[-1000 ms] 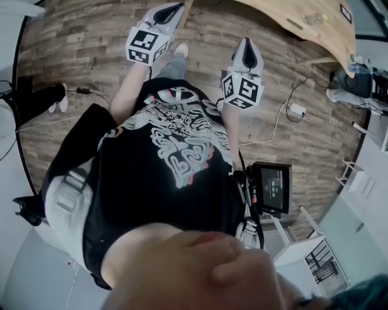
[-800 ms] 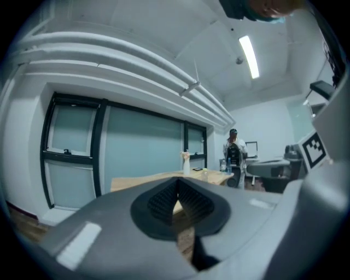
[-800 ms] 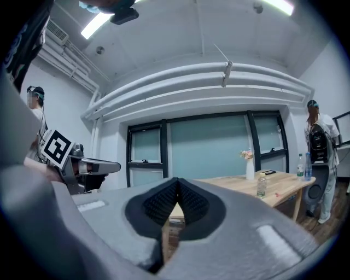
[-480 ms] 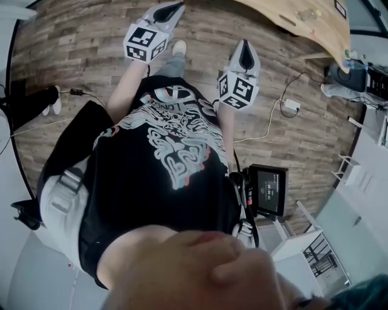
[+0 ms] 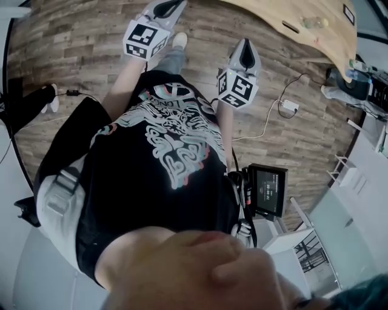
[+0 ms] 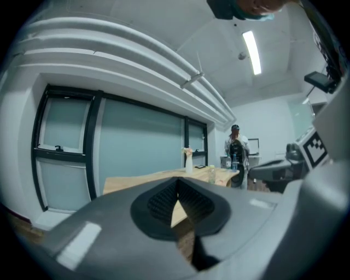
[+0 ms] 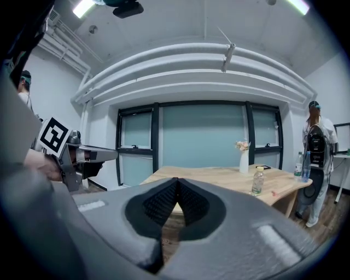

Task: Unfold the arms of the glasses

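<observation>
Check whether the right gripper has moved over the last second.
No, barely if at all: in the head view the right gripper keeps the same gap to the white adapter; both shift together with the camera.

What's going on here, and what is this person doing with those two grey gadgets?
A person stands on a wooden floor, holding a left gripper and a right gripper out in front. Both grippers have their jaws shut with nothing between them. They point toward a wooden table that carries a vase and a bottle. No glasses can be seen in any view, so the unfolding has not begun.
</observation>
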The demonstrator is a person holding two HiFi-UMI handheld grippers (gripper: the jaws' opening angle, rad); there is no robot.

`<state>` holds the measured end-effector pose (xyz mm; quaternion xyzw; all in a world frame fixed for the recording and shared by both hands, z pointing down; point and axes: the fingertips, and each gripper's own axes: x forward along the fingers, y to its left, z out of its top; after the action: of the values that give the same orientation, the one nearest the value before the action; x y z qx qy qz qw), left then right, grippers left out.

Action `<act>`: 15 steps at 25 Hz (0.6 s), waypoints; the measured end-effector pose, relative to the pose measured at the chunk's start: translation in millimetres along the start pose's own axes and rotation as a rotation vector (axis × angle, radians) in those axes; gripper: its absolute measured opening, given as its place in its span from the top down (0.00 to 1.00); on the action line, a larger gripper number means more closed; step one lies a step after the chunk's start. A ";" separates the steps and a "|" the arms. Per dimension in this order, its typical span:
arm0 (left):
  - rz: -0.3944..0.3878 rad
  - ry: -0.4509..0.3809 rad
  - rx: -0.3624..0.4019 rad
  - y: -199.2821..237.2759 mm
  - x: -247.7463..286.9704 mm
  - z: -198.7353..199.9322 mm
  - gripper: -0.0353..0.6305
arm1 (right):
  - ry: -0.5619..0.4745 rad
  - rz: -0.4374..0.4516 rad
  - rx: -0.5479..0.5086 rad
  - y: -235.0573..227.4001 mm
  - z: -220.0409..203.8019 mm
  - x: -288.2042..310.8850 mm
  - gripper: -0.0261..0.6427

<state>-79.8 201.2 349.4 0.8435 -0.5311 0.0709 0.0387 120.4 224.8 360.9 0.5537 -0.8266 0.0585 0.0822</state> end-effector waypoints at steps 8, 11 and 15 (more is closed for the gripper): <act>-0.018 0.035 0.092 79.6 91.6 -0.4 0.96 | 0.046 0.016 0.037 -1.6 1.1 130.3 0.96; -0.025 0.063 0.108 107.4 127.5 -1.7 0.96 | 0.071 0.010 0.045 -10.4 3.5 174.7 0.96; -0.025 0.081 0.102 138.0 168.0 -3.6 0.96 | 0.112 -0.008 0.058 -26.1 -1.3 225.5 0.96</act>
<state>-133.0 -7.7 378.5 0.8473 -0.5144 0.1312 0.0179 60.5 10.9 407.6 0.5551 -0.8164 0.1129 0.1127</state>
